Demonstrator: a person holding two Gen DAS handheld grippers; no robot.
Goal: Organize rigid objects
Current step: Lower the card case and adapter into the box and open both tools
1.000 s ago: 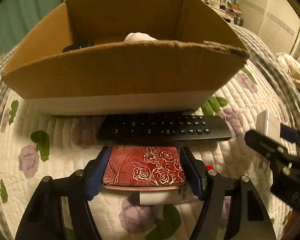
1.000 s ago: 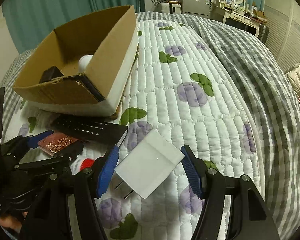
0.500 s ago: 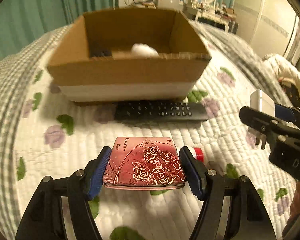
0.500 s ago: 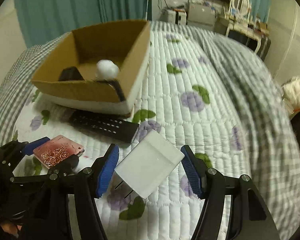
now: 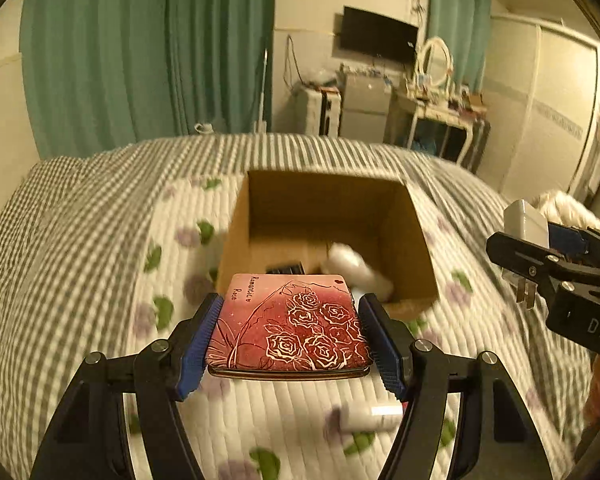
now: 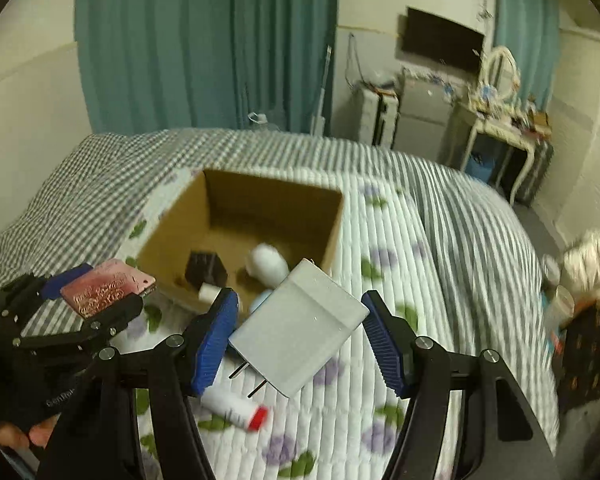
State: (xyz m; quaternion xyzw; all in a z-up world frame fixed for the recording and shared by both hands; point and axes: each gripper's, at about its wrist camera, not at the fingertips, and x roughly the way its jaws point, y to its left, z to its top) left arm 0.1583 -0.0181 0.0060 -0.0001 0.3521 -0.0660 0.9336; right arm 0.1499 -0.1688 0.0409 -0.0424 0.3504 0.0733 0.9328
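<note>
Lift done since a second ago: my left gripper pinches the rose tin, my right gripper pinches the white charger, both now raised off the quilt near the cardboard box; drop-in should be next
</note>
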